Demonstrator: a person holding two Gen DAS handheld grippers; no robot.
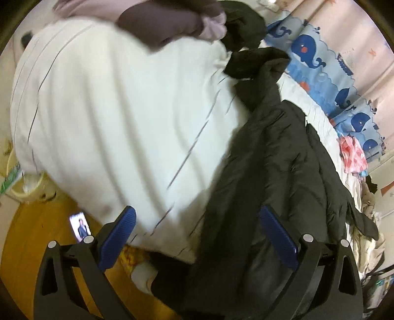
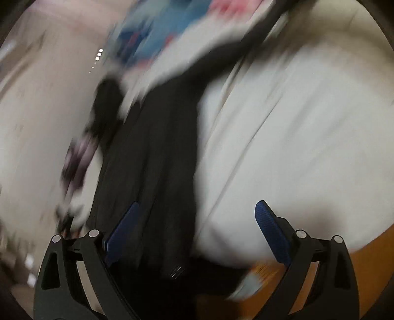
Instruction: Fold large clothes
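A dark padded jacket (image 1: 278,177) lies stretched along the right side of a white bed cover (image 1: 118,118), one end hanging over the near edge. My left gripper (image 1: 197,216) hovers above that near end with its blue pads (image 1: 278,233) wide apart; nothing is pinched. In the blurred right wrist view the same dark jacket (image 2: 157,157) runs up the middle over the white cover (image 2: 295,137). My right gripper (image 2: 197,211) stands open above it, its left pad (image 2: 123,231) over the dark cloth, and grips nothing.
A brown and lilac garment (image 1: 167,22) lies at the bed's far end. A blue whale-print cloth (image 1: 320,71) lines the far side, with a pink-and-white cloth (image 1: 352,152) and more clothes (image 1: 369,197) to its right. A lit phone (image 1: 80,227) lies on the orange floor (image 1: 37,233).
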